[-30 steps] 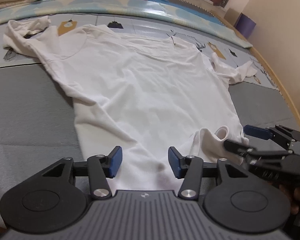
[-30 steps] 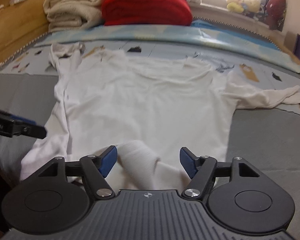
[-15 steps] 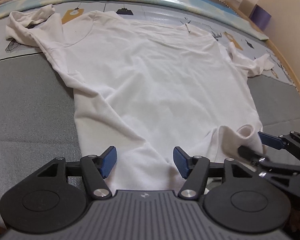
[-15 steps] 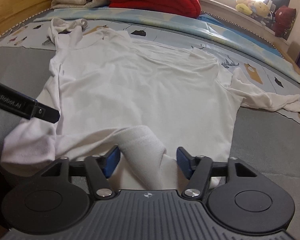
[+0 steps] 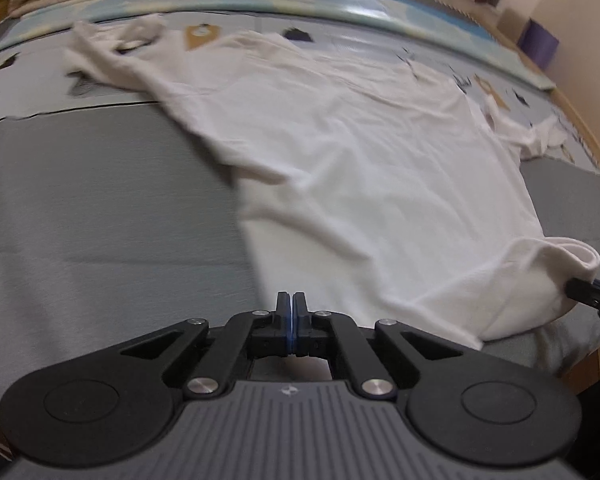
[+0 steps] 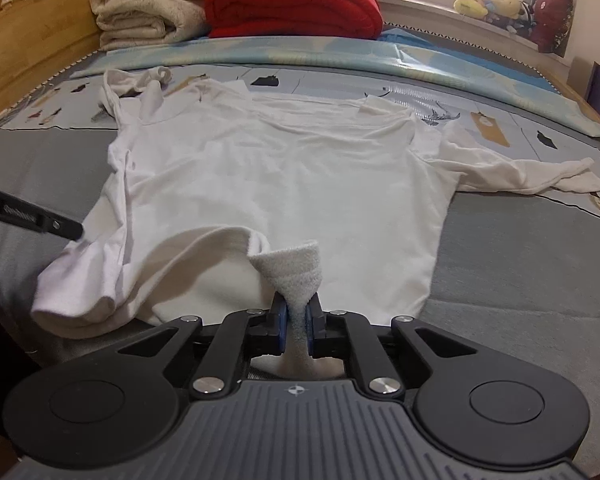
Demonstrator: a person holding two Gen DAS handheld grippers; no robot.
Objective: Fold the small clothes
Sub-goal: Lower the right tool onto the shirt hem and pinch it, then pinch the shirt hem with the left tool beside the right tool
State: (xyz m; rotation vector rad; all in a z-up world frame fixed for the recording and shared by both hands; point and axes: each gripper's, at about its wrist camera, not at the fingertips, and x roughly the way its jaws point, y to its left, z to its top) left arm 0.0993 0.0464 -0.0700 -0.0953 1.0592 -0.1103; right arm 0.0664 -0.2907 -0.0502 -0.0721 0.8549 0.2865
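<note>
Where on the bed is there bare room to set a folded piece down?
Bare grey cover lies left of the white shirt, between it and the bed's near edge. Another grey patch lies right of the shirt, below its outstretched sleeve. The far end is crowded: beige towels and a red blanket are stacked there.

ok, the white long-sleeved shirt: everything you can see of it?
The white long-sleeved shirt, soft knit by its look, lies spread and wrinkled on the grey bed cover, collar far, both sleeves out sideways. The right tool is shut on a bunched fold of its near hem; the left tool is at the hem's other corner, shut.
</note>
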